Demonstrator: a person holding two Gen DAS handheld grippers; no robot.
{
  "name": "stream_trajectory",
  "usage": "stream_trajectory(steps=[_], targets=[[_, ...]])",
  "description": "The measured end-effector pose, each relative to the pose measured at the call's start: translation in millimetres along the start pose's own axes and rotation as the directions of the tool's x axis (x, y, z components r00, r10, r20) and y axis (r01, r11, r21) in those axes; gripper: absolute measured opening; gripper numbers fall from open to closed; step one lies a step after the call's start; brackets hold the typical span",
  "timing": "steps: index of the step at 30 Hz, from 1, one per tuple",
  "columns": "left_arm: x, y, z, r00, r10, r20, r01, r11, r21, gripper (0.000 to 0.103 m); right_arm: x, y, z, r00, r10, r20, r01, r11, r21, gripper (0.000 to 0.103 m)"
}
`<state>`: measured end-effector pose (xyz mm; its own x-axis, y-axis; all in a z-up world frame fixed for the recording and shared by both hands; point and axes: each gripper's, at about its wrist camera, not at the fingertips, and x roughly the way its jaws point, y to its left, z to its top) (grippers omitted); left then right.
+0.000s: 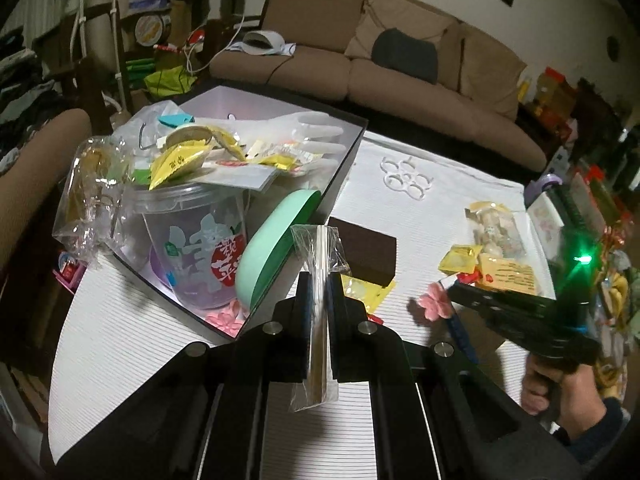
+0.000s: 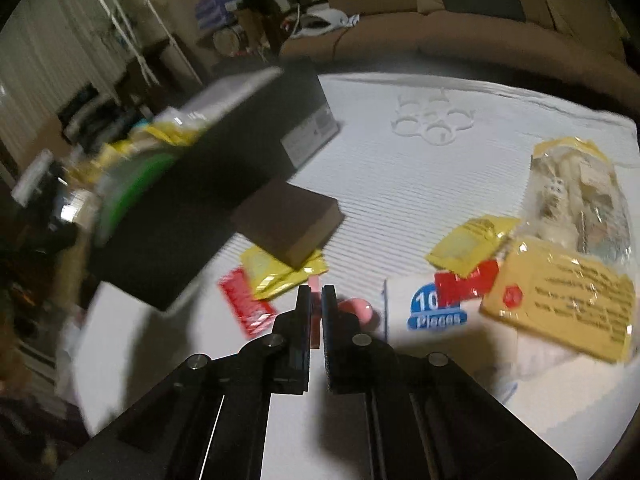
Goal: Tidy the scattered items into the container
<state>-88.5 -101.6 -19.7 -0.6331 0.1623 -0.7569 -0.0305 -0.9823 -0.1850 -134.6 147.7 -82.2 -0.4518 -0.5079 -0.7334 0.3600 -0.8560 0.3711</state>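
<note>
The black box [image 1: 343, 172] with a white inside stands at the left, heaped with a printed clear cup [image 1: 192, 240], a mint green disc [image 1: 272, 248] and yellow sachets. My left gripper [image 1: 318, 280] is shut on a thin clear plastic packet [image 1: 317, 246], held upright just right of the box's near corner. To the right, my right gripper [image 1: 451, 294] is shut on a pink flower-shaped piece [image 1: 434, 304], low over the white table. In the blurred right wrist view the right gripper [image 2: 317, 290] pinches that pink flower piece [image 2: 356, 307] beside the box [image 2: 224, 184].
On the table lie a brown block [image 1: 368, 252], yellow sachets [image 1: 368, 292], a white ring holder [image 1: 406, 176], a clear bag with yellow labels [image 1: 496, 232] and a red packet [image 2: 244, 308]. A brown sofa [image 1: 400, 80] stands behind. A person's hand [image 1: 560, 392] holds the right gripper.
</note>
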Motion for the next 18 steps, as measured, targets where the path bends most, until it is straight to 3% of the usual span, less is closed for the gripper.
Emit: stream_trajectory(steps=[1, 3, 5, 8, 9, 13, 14, 17, 18], targets=[[-3, 0, 1, 1.000, -0.002, 0.009, 0.002, 1.000, 0.008, 0.007, -11, 1, 2, 1.000, 0.022, 0.018, -0.022, 1.000, 0.015, 0.004], [-14, -1, 7, 0.999, 0.004, 0.051, -0.006, 0.999, 0.049, 0.007, -29, 12, 8, 0.999, -0.013, 0.041, 0.014, 1.000, -0.025, 0.004], [-36, 0, 20, 0.988, 0.029, 0.152, -0.048, 0.991, 0.124, 0.007, -51, 26, 25, 0.996, -0.039, 0.079, 0.046, 0.996, -0.083, 0.004], [-59, 16, 42, 0.972, 0.040, 0.230, -0.070, 0.990, 0.126, 0.007, -87, 48, 53, 0.986, 0.015, 0.168, 0.003, 0.995, -0.104, 0.004], [-68, 27, 48, 0.963, 0.035, 0.267, -0.066, 0.992, 0.107, 0.007, -97, 55, 61, 0.980, 0.039, 0.195, -0.019, 0.994, -0.106, 0.004], [-101, 68, 55, 0.888, -0.003, 0.460, 0.003, 1.000, 0.002, 0.007, -121, 95, 94, 0.939, 0.162, 0.304, -0.126, 0.983, -0.136, 0.004], [-102, 78, 58, 0.887, 0.010, 0.462, 0.012, 0.999, -0.044, 0.007, -117, 109, 102, 0.932, 0.189, 0.309, -0.148, 0.977, -0.151, 0.004], [-79, 101, 67, 0.921, 0.004, 0.390, 0.041, 0.993, -0.107, 0.007, -82, 143, 118, 0.935, 0.222, 0.276, -0.175, 0.967, -0.186, 0.004], [-70, 107, 67, 0.919, 0.013, 0.395, 0.039, 0.991, -0.125, 0.007, -65, 153, 121, 0.939, 0.230, 0.254, -0.184, 0.964, -0.192, 0.004]])
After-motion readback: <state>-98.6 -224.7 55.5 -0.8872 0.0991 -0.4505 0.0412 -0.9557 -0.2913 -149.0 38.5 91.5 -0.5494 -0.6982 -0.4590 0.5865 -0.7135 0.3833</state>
